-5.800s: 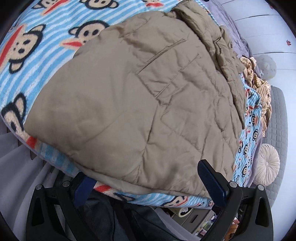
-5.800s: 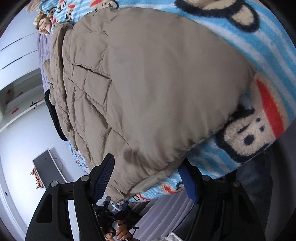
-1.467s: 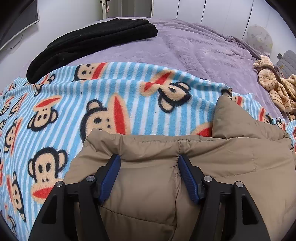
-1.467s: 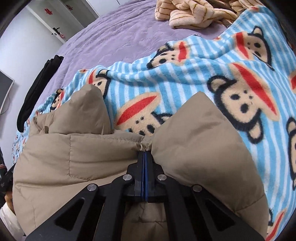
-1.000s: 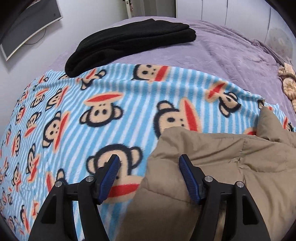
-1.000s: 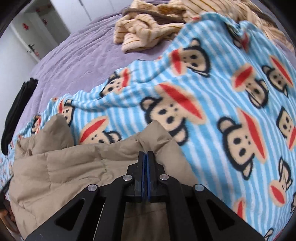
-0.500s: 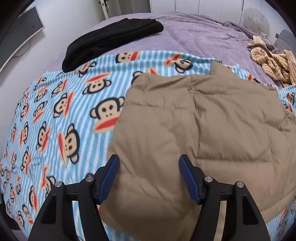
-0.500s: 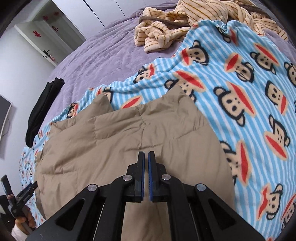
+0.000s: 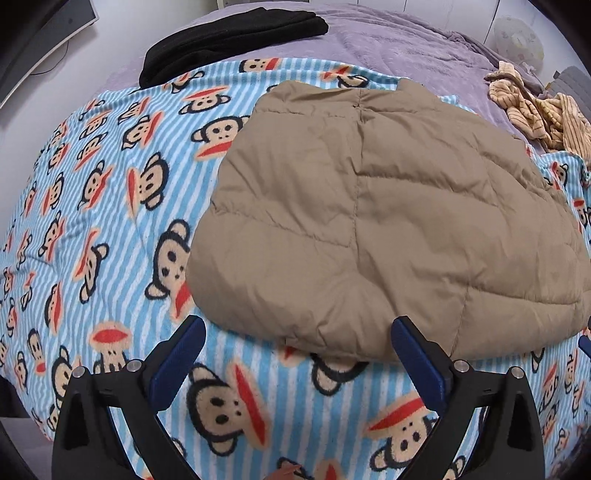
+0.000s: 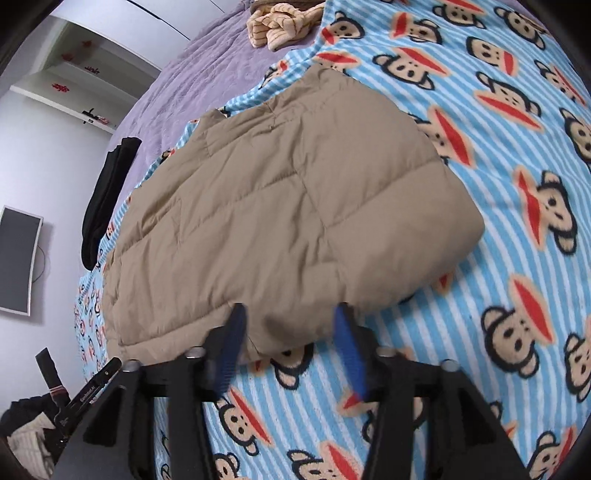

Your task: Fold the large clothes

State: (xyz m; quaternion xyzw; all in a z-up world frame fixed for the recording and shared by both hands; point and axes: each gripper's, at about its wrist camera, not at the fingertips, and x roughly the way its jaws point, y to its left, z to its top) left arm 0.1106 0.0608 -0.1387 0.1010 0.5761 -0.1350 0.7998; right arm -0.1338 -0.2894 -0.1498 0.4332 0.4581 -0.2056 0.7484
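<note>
1. The tan quilted padded jacket (image 9: 388,218) lies folded into a thick, rounded-cornered bundle on the light-blue striped fleece blanket printed with cartoon monkey faces (image 9: 92,229); its stitched seams face up and nothing grips it.
2. The left gripper (image 9: 297,352) hangs just short of the jacket's near edge with its blue-padded fingers (image 9: 177,360) spread wide apart, holding nothing; blanket shows between them.
3. The right gripper (image 10: 291,343) sits at the jacket's near hem, its blue pads (image 10: 349,349) blurred and parted with a clear gap; whether they touch the cloth cannot be told, and nothing is clamped.
4. The blanket covers the near part of a bed spread with a lilac quilted cover (image 9: 388,40); no container holds any of the clothes, which all rest loose on the bedding.
5. A black folded garment (image 9: 232,33) lies at the far left edge of the bed, partly on the blanket; a crumpled cream and tan striped garment (image 9: 543,110) lies at the far right.
6. Only the left wrist view shows a round pale cushion (image 9: 519,38) beyond the bed.
7. Only the right wrist view shows a white wall shelf (image 10: 74,92), a flat dark screen (image 10: 16,258) on the wall, and the other black tool (image 10: 86,395) low at the left.
</note>
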